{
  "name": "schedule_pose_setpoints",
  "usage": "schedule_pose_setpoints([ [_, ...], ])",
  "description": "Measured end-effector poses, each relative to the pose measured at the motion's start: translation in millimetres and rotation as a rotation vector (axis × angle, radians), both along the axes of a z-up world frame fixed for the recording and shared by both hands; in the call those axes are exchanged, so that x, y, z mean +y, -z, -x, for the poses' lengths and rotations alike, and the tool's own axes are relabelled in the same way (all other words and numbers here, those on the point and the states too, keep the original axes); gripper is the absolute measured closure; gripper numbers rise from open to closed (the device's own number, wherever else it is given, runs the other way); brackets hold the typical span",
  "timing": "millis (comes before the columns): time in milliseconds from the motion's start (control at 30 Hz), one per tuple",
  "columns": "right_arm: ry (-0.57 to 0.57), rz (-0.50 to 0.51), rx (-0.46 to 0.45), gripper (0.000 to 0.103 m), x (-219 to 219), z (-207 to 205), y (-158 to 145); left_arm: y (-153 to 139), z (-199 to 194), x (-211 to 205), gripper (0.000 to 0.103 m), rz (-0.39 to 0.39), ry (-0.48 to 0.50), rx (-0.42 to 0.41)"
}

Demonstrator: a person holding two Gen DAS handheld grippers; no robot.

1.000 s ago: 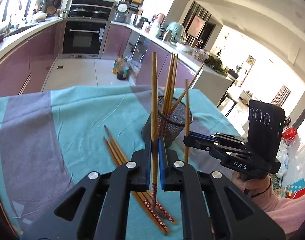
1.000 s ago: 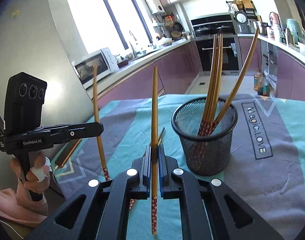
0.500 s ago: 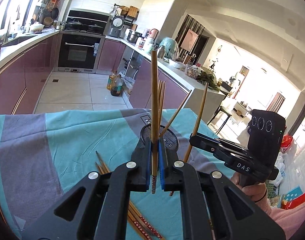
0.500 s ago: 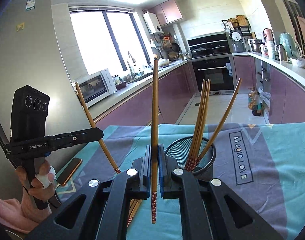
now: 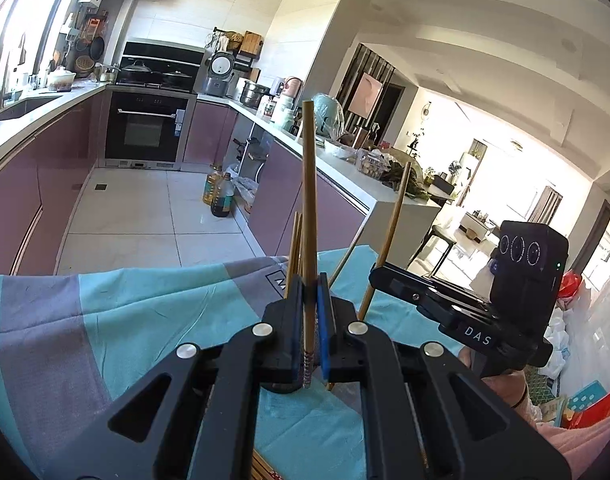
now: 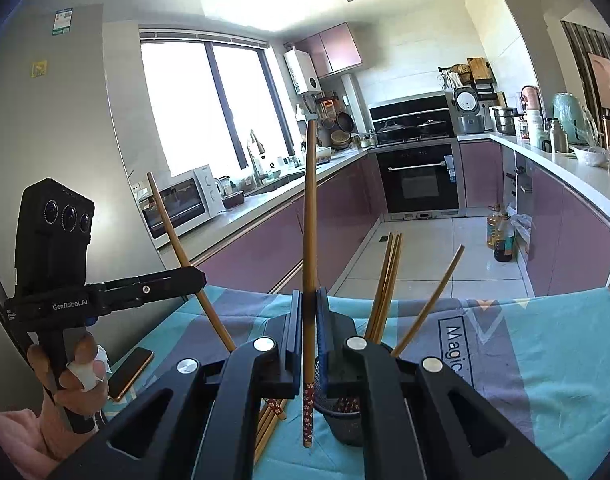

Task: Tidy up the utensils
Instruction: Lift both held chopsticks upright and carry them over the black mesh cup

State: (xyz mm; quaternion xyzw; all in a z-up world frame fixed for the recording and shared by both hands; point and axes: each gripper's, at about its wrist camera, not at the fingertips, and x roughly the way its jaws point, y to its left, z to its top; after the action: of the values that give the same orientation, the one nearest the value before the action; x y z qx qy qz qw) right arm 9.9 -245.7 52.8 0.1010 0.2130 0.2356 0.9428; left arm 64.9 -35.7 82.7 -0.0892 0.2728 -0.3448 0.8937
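My left gripper (image 5: 311, 296) is shut on an upright wooden chopstick (image 5: 309, 200) whose patterned red end hangs below the pads. In the same way, my right gripper (image 6: 309, 320) is shut on a second chopstick (image 6: 310, 220). Each shows in the other's view: the right gripper (image 5: 379, 277) with its tilted stick (image 5: 389, 232), and the left gripper (image 6: 199, 278) with its stick (image 6: 173, 232). Both are held above a black mesh cup (image 6: 345, 420), largely hidden behind the fingers. Chopsticks (image 6: 387, 280) stand in the cup. A few loose chopsticks (image 6: 269, 420) lie on the cloth beside it.
A teal and grey tablecloth (image 6: 545, 360) covers the table. A phone (image 6: 131, 372) lies near the table's left edge, by the hand that holds the left gripper. Beyond the table are the kitchen floor, purple cabinets and oil bottles (image 5: 219, 196).
Both grippers have risen and tipped up with their chopsticks. The mesh cup and the loose chopsticks have dropped low in both views, now mostly behind the fingers.
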Motion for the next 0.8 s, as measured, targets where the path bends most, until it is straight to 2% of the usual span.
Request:
schedule_pose_setpoints([
  [300, 0.029, 0.001, -0.020, 0.097, 0.7, -20.0, -7.8, -12.4, -15.6, -20.2, 0.096, -0.035, -0.012, -0.030],
  [633, 0.078, -0.003, 0.024, 0.097, -5.5, -41.4, 12.2, 13.7, -34.6, -43.4, 0.096, -0.115, -0.011, 0.024],
  [800, 0.085, -0.030, 0.015, 0.097, -8.9, -44.5, 9.3, 18.7, -40.1, -46.1, 0.096, -0.132, -0.012, 0.043],
])
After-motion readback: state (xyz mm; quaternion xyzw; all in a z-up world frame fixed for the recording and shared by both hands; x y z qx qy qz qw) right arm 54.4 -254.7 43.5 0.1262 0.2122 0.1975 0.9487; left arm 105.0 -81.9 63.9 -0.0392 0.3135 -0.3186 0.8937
